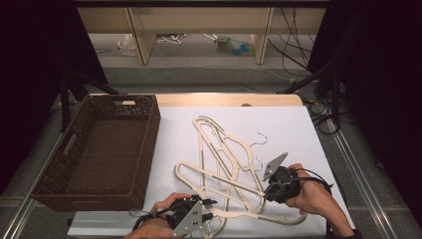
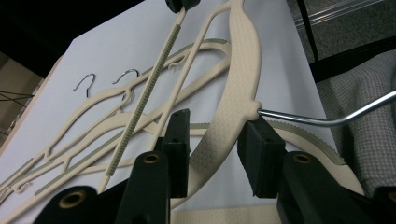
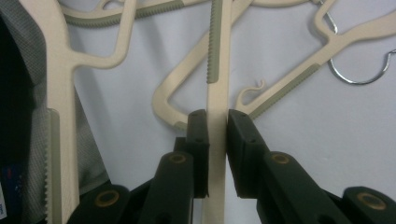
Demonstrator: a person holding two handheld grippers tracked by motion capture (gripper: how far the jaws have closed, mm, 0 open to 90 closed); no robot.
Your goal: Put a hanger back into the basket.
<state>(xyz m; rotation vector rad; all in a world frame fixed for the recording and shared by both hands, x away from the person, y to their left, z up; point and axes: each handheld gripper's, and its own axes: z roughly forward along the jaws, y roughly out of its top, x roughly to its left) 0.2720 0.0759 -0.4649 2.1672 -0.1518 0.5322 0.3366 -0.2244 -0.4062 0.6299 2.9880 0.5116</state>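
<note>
Nearest the table's front edge, the left gripper [image 1: 206, 215] is held low, jaws narrowed around the curved shoulder of a cream hanger [image 2: 236, 84]. A gap is seen beside each pad in the left gripper view, so no firm clamp is shown. This hanger's long axis is seen running away from the jaws, and its metal hook [image 2: 327, 119] points off to the right in that view. The surface is textured, cream plastic with greyish ridged grip strips (non-slip type).

Just right of it, the right gripper [image 1: 272, 193] is clamped tight on a straight bar [image 3: 215, 140] of a hanger, pads pressed on both sides. The bar is seen running straight up between the jaws in the right gripper view.

Further back, the hanger pile [image 1: 226, 159] is spread on the white table [image 1: 298, 129], overlapped and crossed, wire hooks [image 1: 260, 137] mostly pointing right and away. At far left, a brown wicker basket [image 1: 144, 144] is set beside the pile.
</note>
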